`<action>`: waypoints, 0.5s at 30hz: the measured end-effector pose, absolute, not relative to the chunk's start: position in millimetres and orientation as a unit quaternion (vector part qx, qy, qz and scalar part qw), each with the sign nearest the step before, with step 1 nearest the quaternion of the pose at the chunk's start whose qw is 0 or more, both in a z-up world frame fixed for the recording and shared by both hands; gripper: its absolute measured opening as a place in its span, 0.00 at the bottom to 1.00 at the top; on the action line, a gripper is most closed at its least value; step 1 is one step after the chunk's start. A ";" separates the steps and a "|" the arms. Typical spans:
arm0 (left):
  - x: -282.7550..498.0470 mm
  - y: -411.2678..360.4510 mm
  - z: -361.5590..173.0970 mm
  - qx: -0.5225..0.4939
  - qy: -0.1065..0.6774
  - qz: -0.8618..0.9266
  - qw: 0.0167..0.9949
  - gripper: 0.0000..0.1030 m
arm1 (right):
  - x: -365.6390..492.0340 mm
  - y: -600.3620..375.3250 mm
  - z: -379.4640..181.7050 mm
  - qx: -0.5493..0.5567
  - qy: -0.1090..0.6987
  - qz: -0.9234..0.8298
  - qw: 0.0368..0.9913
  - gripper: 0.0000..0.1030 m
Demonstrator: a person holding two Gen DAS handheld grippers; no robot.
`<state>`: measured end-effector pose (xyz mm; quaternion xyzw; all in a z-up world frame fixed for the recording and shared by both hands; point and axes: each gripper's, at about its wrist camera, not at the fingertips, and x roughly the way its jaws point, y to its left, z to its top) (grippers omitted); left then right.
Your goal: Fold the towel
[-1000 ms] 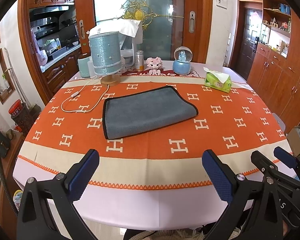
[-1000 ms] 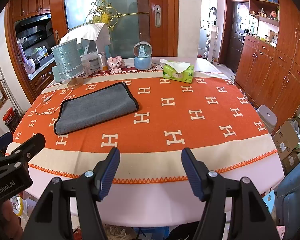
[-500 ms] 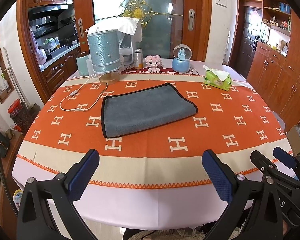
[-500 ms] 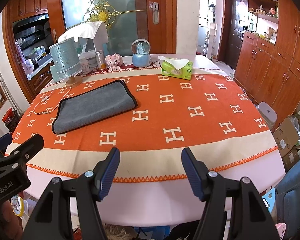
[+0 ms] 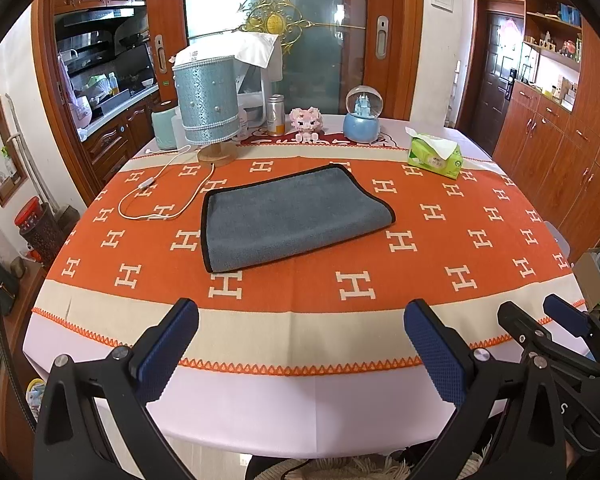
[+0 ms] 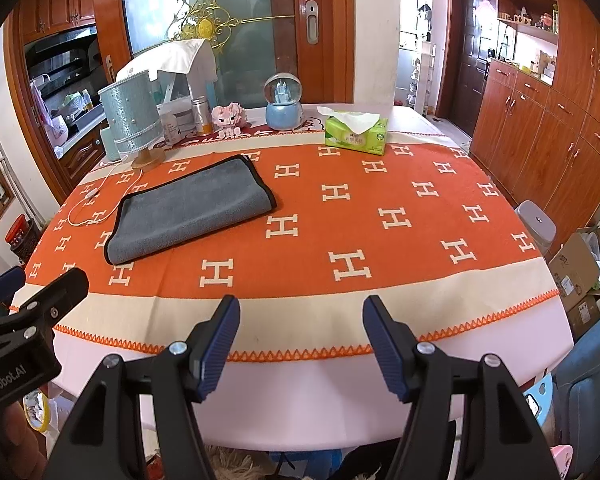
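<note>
- Left wrist view: one grey towel is seen ahead of the left gripper, well apart from it, lying flat and apparently already doubled over once, on the orange tablecloth
- Both grippers are held spread and empty; the right gripper is set at the near table edge, with the towel ahead and to its left
- The step in hand is judged to be the approach; a reach forward to a towel edge is called for next
- Beyond the towel are counted one lamp, one snow globe, one tissue pack, one pink figure
</note>
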<state>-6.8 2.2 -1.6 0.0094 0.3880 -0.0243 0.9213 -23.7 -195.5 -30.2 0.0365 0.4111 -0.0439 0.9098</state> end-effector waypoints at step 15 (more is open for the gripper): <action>-6.1 2.3 -7.2 0.009 0.395 -0.026 0.918 0.99 | -21.1 -193.3 -33.9 0.040 0.419 -0.043 0.906 0.62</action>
